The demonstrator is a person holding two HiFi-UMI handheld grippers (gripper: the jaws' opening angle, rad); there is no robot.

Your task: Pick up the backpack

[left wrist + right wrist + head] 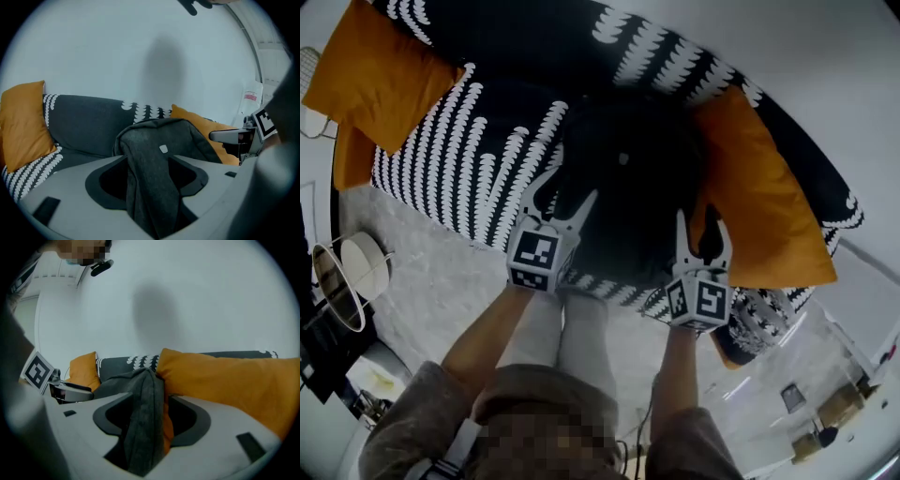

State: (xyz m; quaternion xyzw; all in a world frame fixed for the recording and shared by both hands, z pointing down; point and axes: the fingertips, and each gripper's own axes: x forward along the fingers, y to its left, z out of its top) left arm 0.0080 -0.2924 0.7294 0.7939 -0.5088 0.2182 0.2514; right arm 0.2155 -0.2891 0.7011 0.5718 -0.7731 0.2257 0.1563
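Observation:
A dark grey backpack (628,178) stands on the seat of a black sofa with white markings (478,150). It leans against an orange cushion (764,202) on its right. My left gripper (572,186) is at the backpack's left front, jaws spread, with a fold of grey fabric (152,187) lying between them. My right gripper (702,222) is at the backpack's right edge, jaws wide, with a grey strap (140,423) and a bit of the orange cushion (225,380) in the gap. Neither pair of pads visibly presses on the cloth.
A second orange cushion (375,80) lies at the sofa's far left end. A round wire-framed side table (342,277) stands on the pale floor to the left. The person's legs (562,337) are right against the sofa front. A white wall (140,51) rises behind the sofa.

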